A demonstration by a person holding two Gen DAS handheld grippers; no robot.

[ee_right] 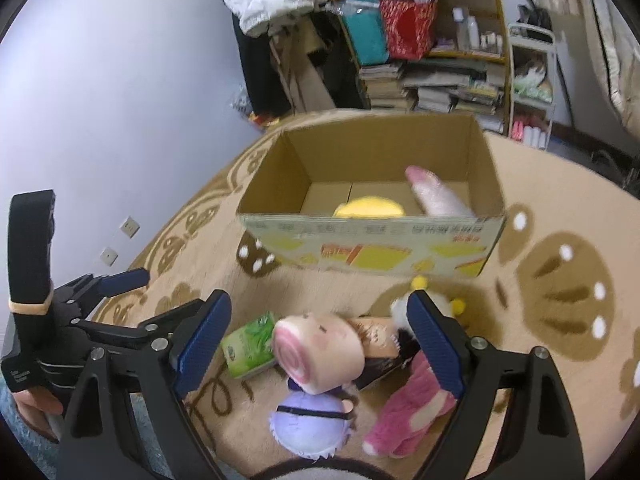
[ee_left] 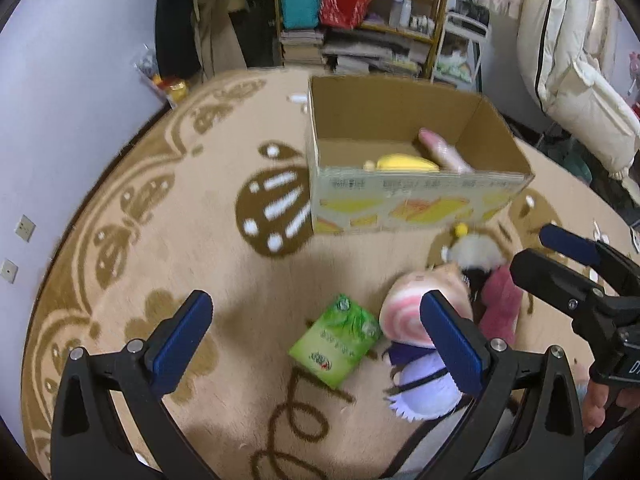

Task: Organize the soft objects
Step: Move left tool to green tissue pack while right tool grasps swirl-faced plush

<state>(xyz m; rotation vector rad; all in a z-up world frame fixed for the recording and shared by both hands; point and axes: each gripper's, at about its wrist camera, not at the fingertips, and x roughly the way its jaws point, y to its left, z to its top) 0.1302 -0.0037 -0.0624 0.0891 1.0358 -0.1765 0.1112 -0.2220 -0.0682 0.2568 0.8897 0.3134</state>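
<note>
Above the heap of soft toys on the rug (ee_right: 560, 184), the right gripper (ee_right: 320, 344) hangs with its jaws spread wide, pinching nothing; the pink-swirl roll plush (ee_right: 316, 354) lies between its blue pads (whether a pad touches it is unclear). Nearest the camera in that heap lies a lilac plush (ee_right: 310, 426), with a pink furry plush (ee_right: 412, 412) beside it. The left gripper (ee_left: 316, 344) is likewise spread and empty, over a green packet (ee_left: 334, 342) beside the heap. Beyond the heap stands the cardboard box (ee_right: 372, 246), holding a yellow plush (ee_right: 370, 207) and a pale pink plush (ee_right: 436, 194).
</note>
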